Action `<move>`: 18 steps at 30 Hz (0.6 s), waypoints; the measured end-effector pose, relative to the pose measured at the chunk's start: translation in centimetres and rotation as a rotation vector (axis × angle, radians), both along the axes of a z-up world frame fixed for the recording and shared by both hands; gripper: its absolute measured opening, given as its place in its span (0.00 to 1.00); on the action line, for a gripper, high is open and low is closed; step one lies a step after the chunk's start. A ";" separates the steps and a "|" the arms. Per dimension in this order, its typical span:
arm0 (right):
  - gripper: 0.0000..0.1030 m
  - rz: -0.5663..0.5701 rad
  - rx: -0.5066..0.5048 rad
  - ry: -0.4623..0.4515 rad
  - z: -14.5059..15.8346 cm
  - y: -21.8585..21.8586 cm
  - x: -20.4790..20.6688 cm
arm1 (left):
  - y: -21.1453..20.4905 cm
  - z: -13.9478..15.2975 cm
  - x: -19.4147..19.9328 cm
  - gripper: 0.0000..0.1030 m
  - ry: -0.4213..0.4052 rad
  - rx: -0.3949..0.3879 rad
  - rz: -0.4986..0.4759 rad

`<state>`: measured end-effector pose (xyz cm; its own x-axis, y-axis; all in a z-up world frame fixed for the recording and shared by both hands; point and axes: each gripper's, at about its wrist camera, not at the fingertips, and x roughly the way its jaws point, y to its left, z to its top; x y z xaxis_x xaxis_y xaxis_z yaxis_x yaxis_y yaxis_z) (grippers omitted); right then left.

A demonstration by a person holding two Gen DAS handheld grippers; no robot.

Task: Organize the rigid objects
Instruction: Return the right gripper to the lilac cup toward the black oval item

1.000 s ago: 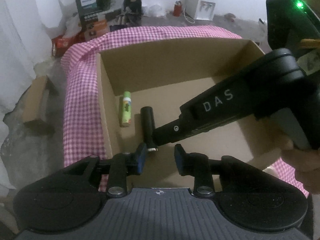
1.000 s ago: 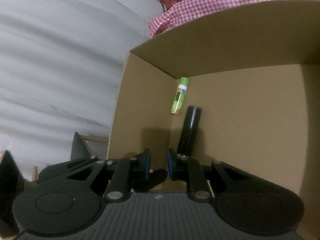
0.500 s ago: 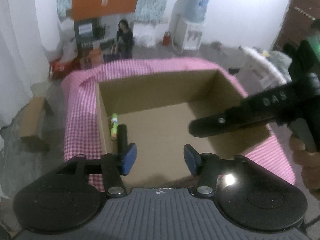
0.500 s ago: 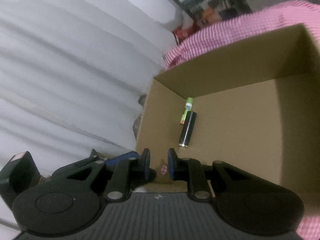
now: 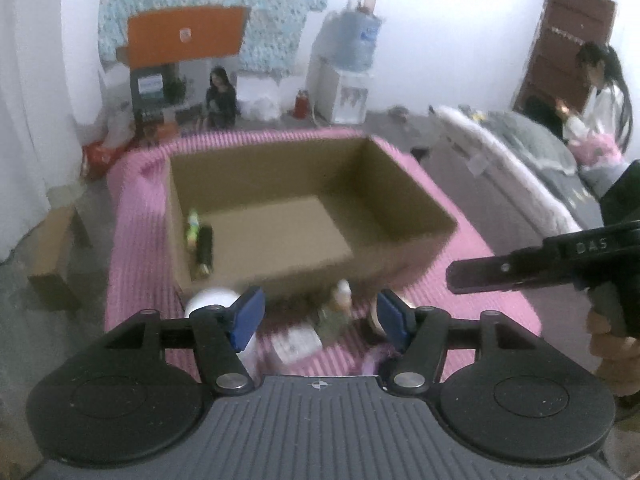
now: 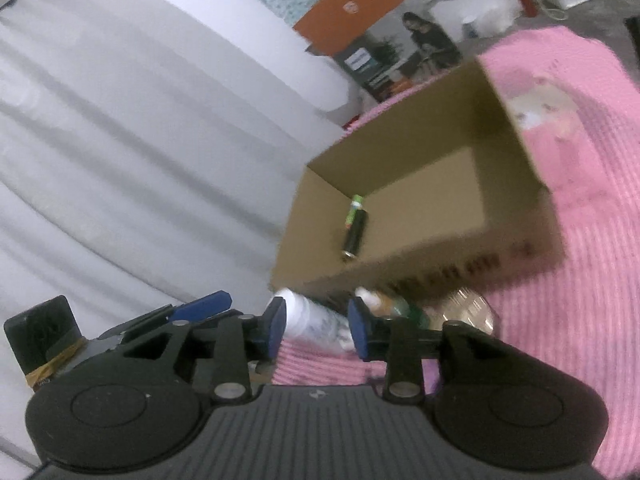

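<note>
**Both grippers open and empty; two sticks lie in the box**

In the left wrist view the left gripper point(image 5: 320, 314) fills the lower part of the frame, its blue-padded jaws spread wide with nothing between them. Above it, at centre frame, the cardboard box point(image 5: 404, 208) sits on the pink cloth point(image 5: 136, 216). Along the box's left wall lie the black cylinder point(image 5: 205, 248) and, just beside and above it, the green tube point(image 5: 193, 226); whether the two touch is blurred. Both lie well above and to the left of the left gripper's jaws.

Between the box and the left gripper, small items rest on the cloth: a white bottle point(image 5: 212, 300) at the left finger, a small bottle point(image 5: 340, 304) near centre, and a flat white packet point(image 5: 298, 340).

The right gripper point(image 6: 316, 326) appears at the bottom of the right wrist view, jaws moderately apart and gripping nothing; the white bottle point(image 6: 316, 320) lies on the cloth just beyond them. The black cylinder point(image 6: 354, 234) and green tube point(image 6: 354, 210) sit in the box point(image 6: 440, 252) directly above, well apart from the jaws. In the left wrist view the right gripper point(image 5: 456, 276) enters from the right edge.
</note>
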<state>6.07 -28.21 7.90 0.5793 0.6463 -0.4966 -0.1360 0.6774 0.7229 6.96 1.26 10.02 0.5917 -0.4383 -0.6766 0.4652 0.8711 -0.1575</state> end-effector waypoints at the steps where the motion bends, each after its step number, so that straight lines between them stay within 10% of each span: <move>1: 0.37 -0.012 0.002 0.008 -0.6 -0.2 -0.8 | -0.2 -0.7 -0.2 0.60 0.015 0.001 -0.003; 18: 0.30 -0.029 -0.131 0.160 -6.9 0.9 -1.3 | -7.6 -8.9 -1.2 0.42 0.207 0.029 -0.193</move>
<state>4.73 -27.27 0.97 0.5038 0.5545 -0.6624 -0.0060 0.7690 0.6392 5.80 -6.35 1.08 0.3472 -0.5080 -0.7883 0.5831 0.7753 -0.2428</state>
